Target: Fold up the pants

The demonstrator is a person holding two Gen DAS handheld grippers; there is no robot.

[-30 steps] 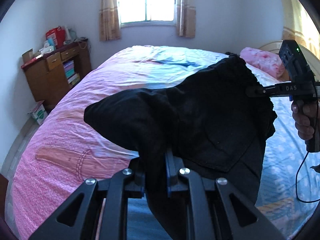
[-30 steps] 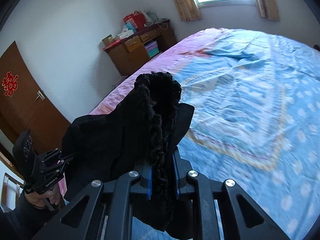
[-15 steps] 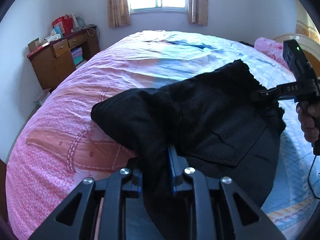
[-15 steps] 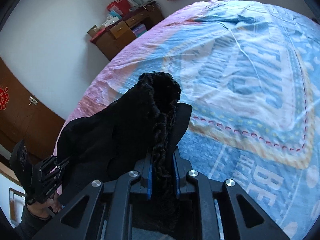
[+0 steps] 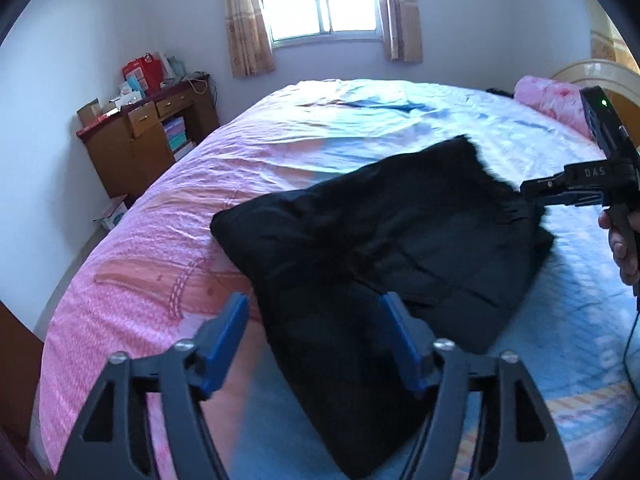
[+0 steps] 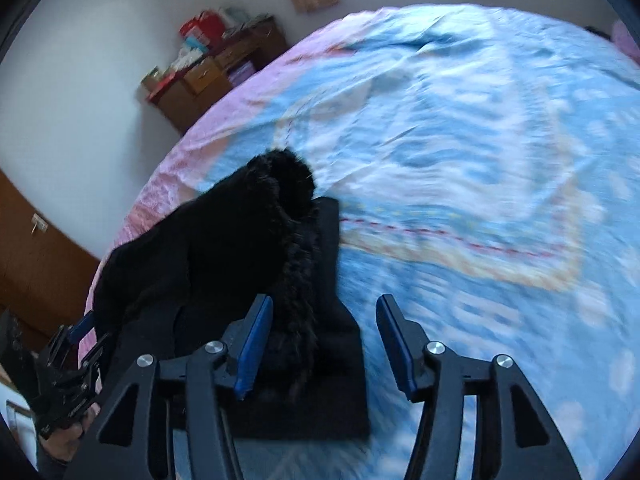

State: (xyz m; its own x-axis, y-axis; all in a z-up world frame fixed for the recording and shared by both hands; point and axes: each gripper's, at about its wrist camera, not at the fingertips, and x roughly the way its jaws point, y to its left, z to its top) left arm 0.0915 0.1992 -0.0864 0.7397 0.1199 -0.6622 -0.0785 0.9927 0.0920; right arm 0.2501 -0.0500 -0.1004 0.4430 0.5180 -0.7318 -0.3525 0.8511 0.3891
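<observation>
On bed (image 5: 304, 128), folded black fleecy pants (image 5: 380, 240)

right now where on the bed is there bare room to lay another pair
Bare quilt stretches wide from the pants toward the window and pillow. The pink strip by the desk is free too. Near edge is crowded: pants, both tongs.
</observation>
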